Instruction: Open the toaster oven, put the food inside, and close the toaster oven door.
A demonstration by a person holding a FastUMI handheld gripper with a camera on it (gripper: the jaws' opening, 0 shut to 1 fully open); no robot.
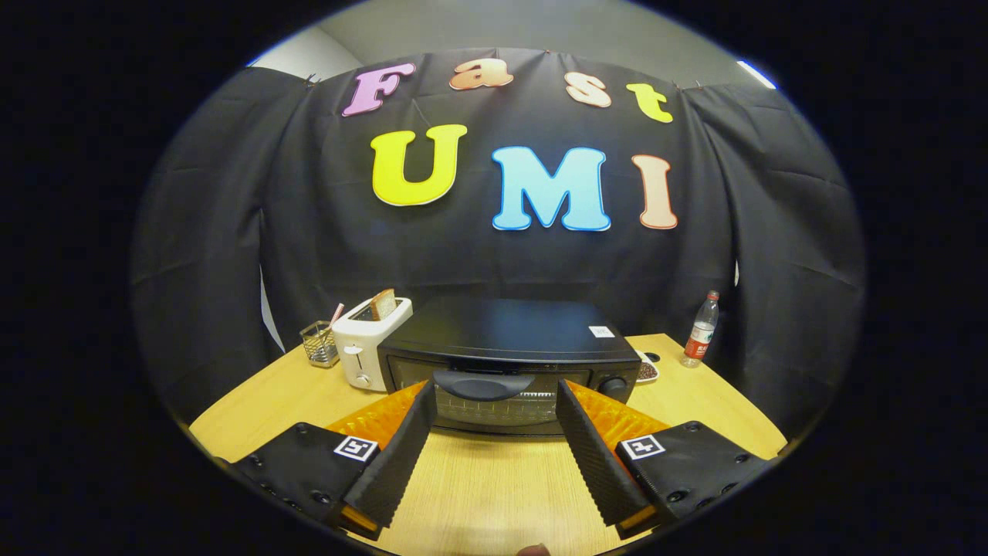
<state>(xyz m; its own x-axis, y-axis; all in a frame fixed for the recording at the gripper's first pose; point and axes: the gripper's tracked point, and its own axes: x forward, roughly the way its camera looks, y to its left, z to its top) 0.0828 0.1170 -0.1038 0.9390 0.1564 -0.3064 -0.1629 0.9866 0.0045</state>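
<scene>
A black toaster oven [505,347] stands on the wooden table [494,479], straight ahead of my fingers. Its glass door is closed, with a dark curved handle [482,383] along the door's top. My gripper [494,390] is open, its two fingertips spread to either side of the door, level with the handle and just short of it. Nothing is held between the fingers. A small dish [647,371] with something dark in it peeks out behind the oven's right corner.
A white pop-up toaster [369,341] with a bread slice in a slot stands left of the oven. A wire holder [319,343] stands farther left. A plastic bottle with a red label [700,330] stands at the back right of the table.
</scene>
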